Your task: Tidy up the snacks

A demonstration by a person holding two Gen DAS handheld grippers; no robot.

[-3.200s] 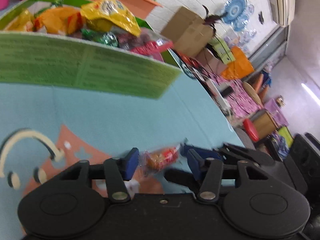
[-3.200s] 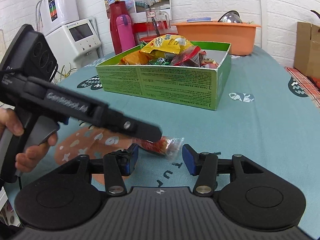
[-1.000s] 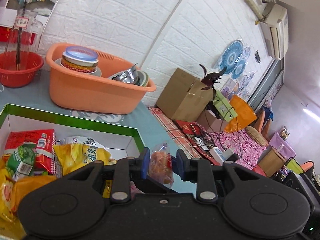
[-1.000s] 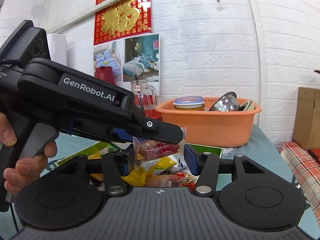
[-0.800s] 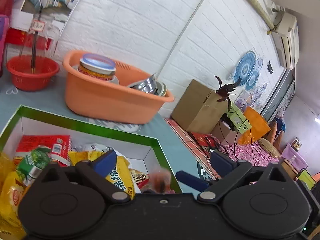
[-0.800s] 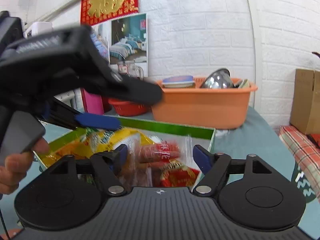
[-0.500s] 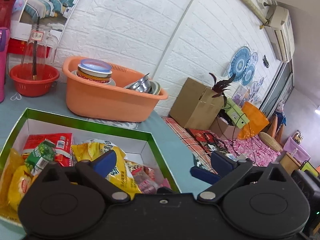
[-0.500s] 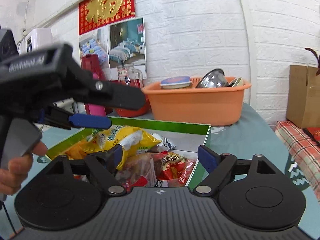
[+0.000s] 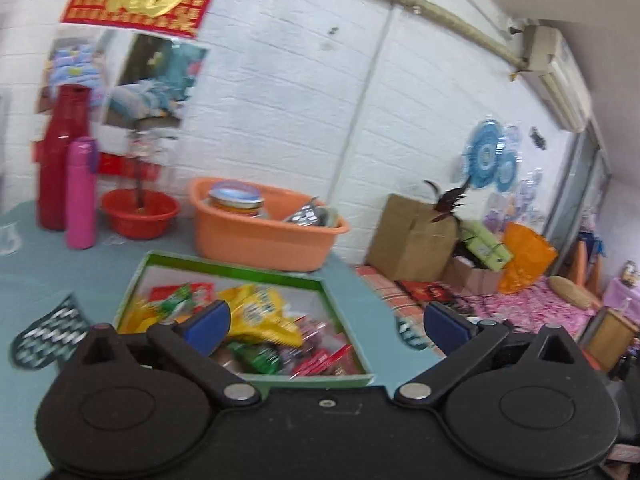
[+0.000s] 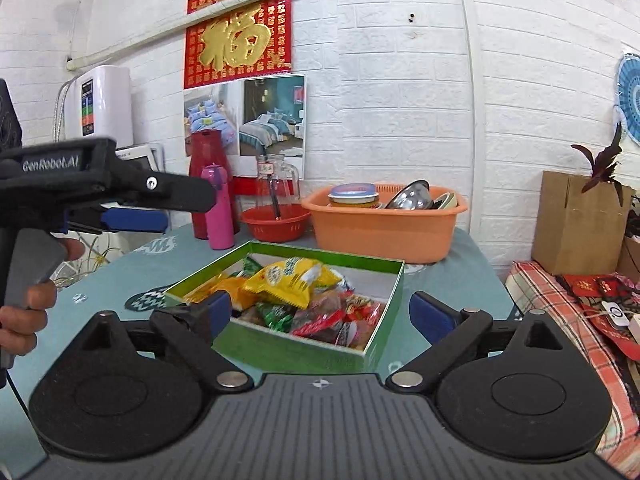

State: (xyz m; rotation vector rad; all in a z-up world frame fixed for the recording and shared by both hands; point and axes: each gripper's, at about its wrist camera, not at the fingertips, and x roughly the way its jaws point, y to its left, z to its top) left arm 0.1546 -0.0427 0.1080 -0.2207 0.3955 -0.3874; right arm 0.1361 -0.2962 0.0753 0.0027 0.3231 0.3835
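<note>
The green box (image 10: 308,350) sits open-topped on the teal tablecloth (image 10: 456,272) and serves as the reference point here. Inside it lie the snacks, heaped together: a yellow packet (image 10: 290,280) on top toward the middle, green wrappers (image 10: 276,316) below it, and red-and-clear wrapped sweets (image 10: 352,316) along the near right wall. The right gripper (image 10: 320,314) hangs on the near side of the box with its blue pads spread to full width, one off each near corner, nothing between them and nothing touched. The left gripper (image 9: 326,322) is likewise spread fully, empty, on the near side of the box; seen from the right wrist camera it stands to the left of the box, clear of it, carried by a hand (image 10: 28,308) on its grey trigger. Behind the box stands an orange basin (image 10: 384,226) holding bowls; to the left of that, a red basket (image 10: 276,224), a pink flask (image 10: 220,208) and a red jug (image 10: 202,184).
</note>
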